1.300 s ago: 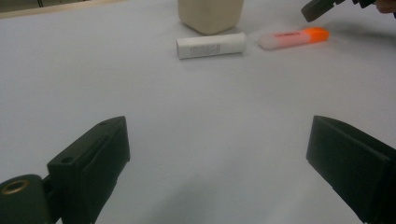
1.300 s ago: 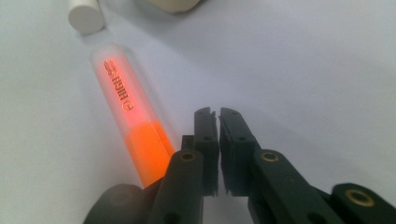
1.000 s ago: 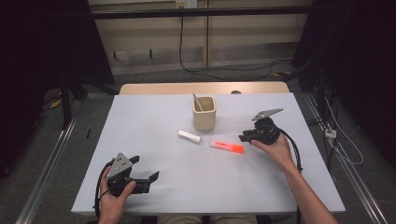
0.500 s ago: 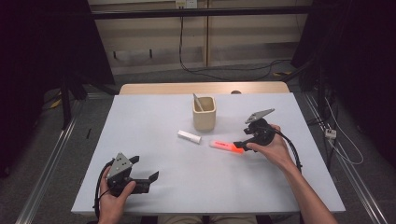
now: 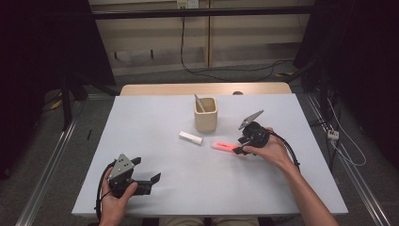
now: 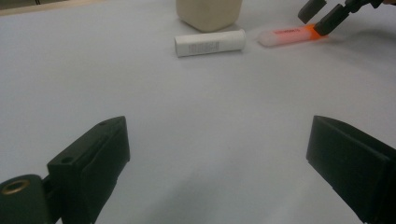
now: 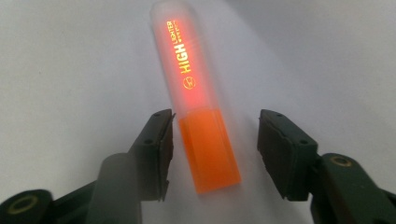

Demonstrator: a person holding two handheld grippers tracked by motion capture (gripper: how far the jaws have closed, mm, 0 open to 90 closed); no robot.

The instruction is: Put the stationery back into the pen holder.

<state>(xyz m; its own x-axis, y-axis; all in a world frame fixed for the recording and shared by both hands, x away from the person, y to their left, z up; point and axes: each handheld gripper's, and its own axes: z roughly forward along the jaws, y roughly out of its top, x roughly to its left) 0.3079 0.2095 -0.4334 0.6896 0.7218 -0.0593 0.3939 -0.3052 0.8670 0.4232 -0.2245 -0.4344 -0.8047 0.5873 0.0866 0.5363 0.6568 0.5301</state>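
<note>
A: We begin with the right gripper (image 5: 240, 149). Its jaws stand half apart, one on each side of the orange end of the highlighter (image 7: 198, 107), and they have just been closing. One jaw is very near the orange part, the other is clearly away from it, so we see no grip.

B: And the left gripper (image 5: 151, 181)? We see it near the front left corner of the table (image 5: 155, 117), with its jaws wide and only bare table between them.

A: Yes. Now from big to small. The table is white and carries everything. The beige cup (image 5: 206, 114) stands upright near the middle of the far edge, and a thin stick (image 5: 199, 102) leans inside it.

B: The highlighter lies flat, a little right of the centre, in front of the cup. Its clear cap points to the left in the high view.

A: The white tube (image 5: 190, 137) lies flat just to the left of the highlighter, apart from it, also in front of the cup.
</note>
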